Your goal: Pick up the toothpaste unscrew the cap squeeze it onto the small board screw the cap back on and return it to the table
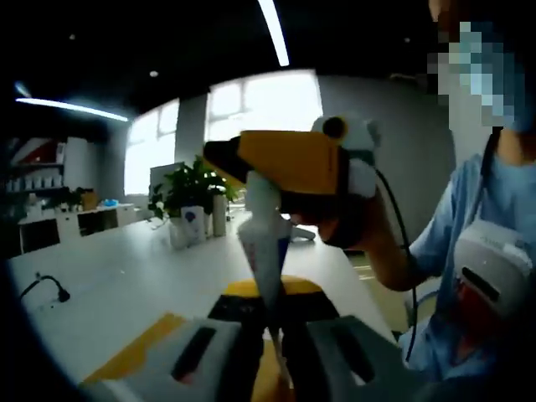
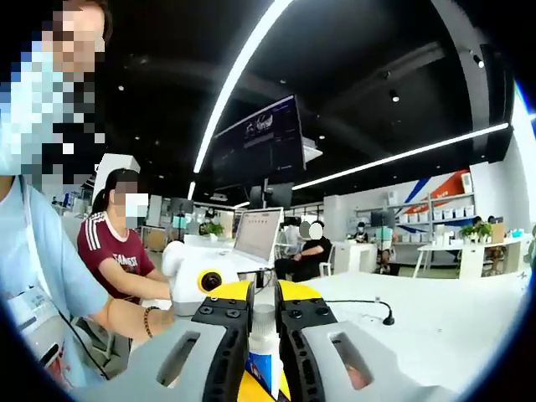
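The toothpaste tube [image 1: 265, 251], white with blue print, stands upright between my left gripper's [image 1: 275, 325] grey jaws, which are shut on its lower end. My right gripper [image 1: 251, 174], yellow and black and held by a hand, comes in from the right and closes over the tube's top. In the right gripper view, the right gripper [image 2: 264, 316] has its black pads shut on the pale cap [image 2: 263, 319]. The tube's [image 2: 262, 366] white and blue body shows just below. A hand [image 2: 147, 322] holds the other gripper behind it. The small board is hidden.
A long white table [image 1: 126, 276] stretches away, with a potted plant [image 1: 193, 197] and a black cable [image 1: 50, 289] on it. The person in blue [image 1: 494, 243] is close on the right. A laptop [image 2: 255, 236] and a seated person in red [image 2: 117, 255] are nearby.
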Tool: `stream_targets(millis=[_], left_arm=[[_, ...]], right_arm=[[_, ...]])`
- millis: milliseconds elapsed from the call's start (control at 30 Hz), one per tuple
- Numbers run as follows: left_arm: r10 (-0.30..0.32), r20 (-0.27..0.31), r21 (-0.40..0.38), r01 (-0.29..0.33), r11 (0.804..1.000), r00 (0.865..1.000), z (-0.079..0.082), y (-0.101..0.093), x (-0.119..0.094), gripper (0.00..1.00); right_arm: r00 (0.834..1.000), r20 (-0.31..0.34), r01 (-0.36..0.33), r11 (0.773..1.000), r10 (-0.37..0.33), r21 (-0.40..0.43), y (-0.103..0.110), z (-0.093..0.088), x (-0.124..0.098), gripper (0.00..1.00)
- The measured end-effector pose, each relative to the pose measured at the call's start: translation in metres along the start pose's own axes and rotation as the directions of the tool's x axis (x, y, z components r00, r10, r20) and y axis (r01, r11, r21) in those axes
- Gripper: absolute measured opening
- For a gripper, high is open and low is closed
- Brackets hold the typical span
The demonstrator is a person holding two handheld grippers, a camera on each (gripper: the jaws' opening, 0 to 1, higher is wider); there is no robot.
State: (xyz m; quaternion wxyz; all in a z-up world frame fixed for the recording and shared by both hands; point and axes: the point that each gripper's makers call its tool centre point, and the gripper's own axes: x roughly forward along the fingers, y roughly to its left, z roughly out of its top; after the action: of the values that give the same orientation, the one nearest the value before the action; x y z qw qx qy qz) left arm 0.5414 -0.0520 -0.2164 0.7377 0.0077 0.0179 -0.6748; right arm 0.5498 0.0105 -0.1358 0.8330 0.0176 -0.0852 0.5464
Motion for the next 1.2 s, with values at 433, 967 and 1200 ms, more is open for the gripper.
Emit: stream_targets(millis=[433,967,1200], left_arm=[[-0.227,-0.011,-0.07,0.225,0.972,0.974,-0.001,-0.014,0.007,0.03],[-0.17,-0.069,0.035,0.173,0.984,0.983,-0.002,-0.016,0.004,0.03],[-0.143,-0.082,0.083,0.15,0.985,0.986,0.003,-0.019,-0.007,0.04]], right_arm=[[0.854,0.111,-0.52,0.83,0.509,0.202,0.014,0.003,-0.011,0.09],[0.927,0.113,-0.372,0.916,0.358,0.151,-0.038,0.01,-0.021,0.09],[0.992,-0.118,-0.03,0.999,0.035,0.041,-0.112,-0.073,-0.029,0.1]])
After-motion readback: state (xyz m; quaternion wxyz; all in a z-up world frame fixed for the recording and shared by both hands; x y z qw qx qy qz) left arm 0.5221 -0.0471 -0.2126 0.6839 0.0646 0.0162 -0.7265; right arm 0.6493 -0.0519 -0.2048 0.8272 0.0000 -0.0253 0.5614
